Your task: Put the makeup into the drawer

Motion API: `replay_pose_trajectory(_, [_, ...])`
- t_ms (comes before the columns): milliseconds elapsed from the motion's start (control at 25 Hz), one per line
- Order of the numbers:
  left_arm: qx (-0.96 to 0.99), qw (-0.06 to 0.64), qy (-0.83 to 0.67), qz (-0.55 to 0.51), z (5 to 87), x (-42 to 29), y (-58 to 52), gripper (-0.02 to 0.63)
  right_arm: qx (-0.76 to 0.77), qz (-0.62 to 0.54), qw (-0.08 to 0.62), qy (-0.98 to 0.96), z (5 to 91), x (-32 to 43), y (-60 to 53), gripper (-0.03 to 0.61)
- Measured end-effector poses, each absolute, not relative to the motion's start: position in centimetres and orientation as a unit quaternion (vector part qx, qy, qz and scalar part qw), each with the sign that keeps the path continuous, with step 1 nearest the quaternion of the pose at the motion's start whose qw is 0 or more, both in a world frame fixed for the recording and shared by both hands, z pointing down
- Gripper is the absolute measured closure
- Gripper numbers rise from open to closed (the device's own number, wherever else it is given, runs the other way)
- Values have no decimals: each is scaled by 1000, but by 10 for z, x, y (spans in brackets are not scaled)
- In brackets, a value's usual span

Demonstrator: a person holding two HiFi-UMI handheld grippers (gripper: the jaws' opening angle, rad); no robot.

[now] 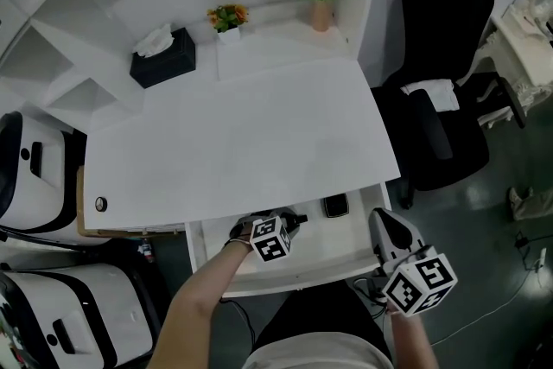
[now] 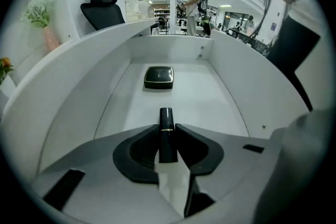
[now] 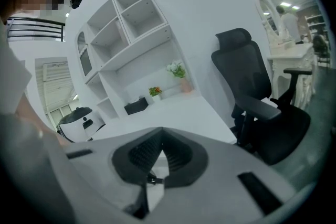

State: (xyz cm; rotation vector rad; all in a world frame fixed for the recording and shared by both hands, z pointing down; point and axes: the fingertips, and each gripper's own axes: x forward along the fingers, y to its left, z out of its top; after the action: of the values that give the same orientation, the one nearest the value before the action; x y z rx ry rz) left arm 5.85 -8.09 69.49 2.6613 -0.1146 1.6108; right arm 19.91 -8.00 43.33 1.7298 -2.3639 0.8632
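Clamping what seems lipstick (image 2: 166, 115), left claw (image 2: 168, 128) faces compact (image 2: 158, 76) in drawer (image 2: 210, 107); right claw (image 3: 160, 134) closed.

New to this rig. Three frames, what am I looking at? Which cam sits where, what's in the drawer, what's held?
No robot: a person holds a two-jaw gripper in each hand. The head view looks down from the person's head onto a white desk with its drawer open. The other two cameras ride on the grippers and look along their jaws. The left gripper reaches into the drawer, shut on a black tube, likely lipstick. A black compact lies further along the drawer floor. The right gripper is shut and empty, beyond the drawer's right end. On the desk: a tissue box, a flower pot, a vase.
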Motion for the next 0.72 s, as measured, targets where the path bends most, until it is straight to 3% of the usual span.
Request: replay_pose_trajectory(720, [858,23,-28,512,701,56,-84,509,558,294,53,-774,444,197,-92,575])
